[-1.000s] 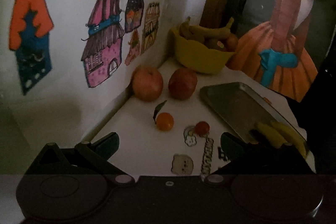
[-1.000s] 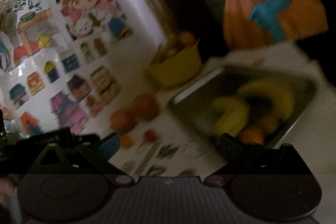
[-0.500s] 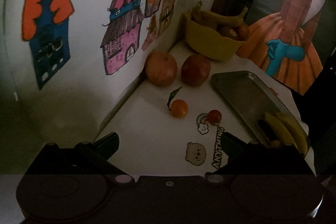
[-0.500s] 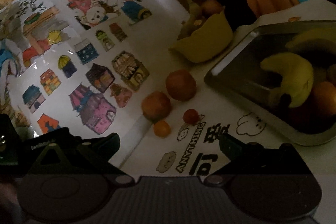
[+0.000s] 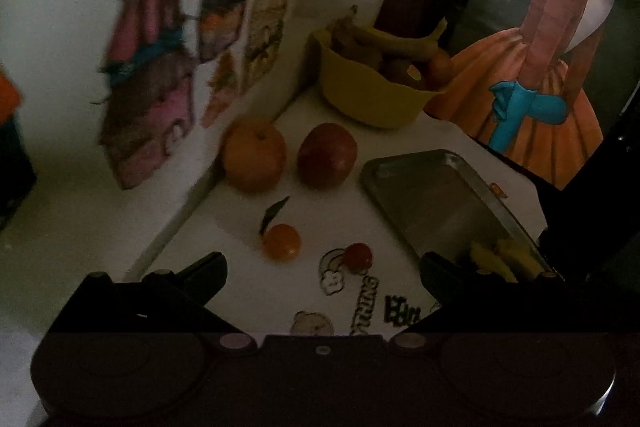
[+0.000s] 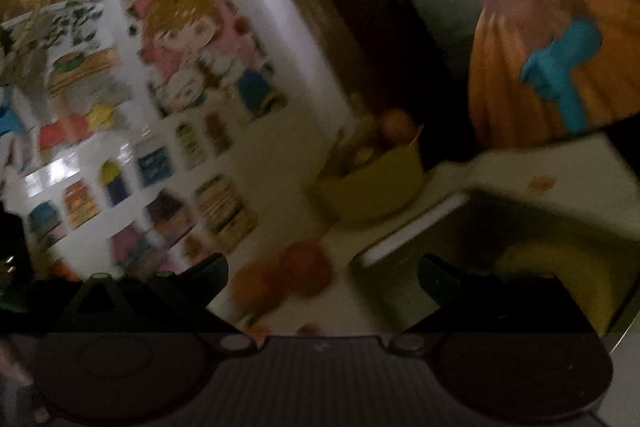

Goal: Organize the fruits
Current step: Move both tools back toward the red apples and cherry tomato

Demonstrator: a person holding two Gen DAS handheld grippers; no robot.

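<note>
A: Where do we stand with the fruits?

B: Both tools are empty. The left gripper [image 5: 322, 269] has its fingers wide apart, and the right gripper [image 6: 322, 273] also stands spread with nothing between. In the left view, the small orange [image 5: 281, 241] lies just ahead at 11 o'clock from the gap, and the little red fruit [image 5: 358, 255], maybe a tomato, at 1 o'clock. Farther at 12 o'clock we see the two apples: the orange-toned apple [image 5: 254, 155] near the wall and the red apple [image 5: 327, 155] just beside it, apart from each other.

A: And where do they go?

B: We judge into the metal tray [image 5: 424, 195] at 2 o'clock, which already holds bananas [image 5: 500, 259] at its near end. The yellow bowl [image 5: 368, 95] in the far corner has other fruit inside.

A: Which one do we take first?

B: We think the small orange, because it is nearest. We should lower the left gripper straight over it, with one finger on each side, and close gently at its widest part. It is round, so it may roll away if one finger touches first. The leaf [image 5: 274, 213] on it should stay outside the fingers.

A: And the right one?

B: Its view is blurred; it looks toward the tray [image 6: 416, 239] and a banana [image 6: 560, 275]. We keep it clear of the tray.
</note>
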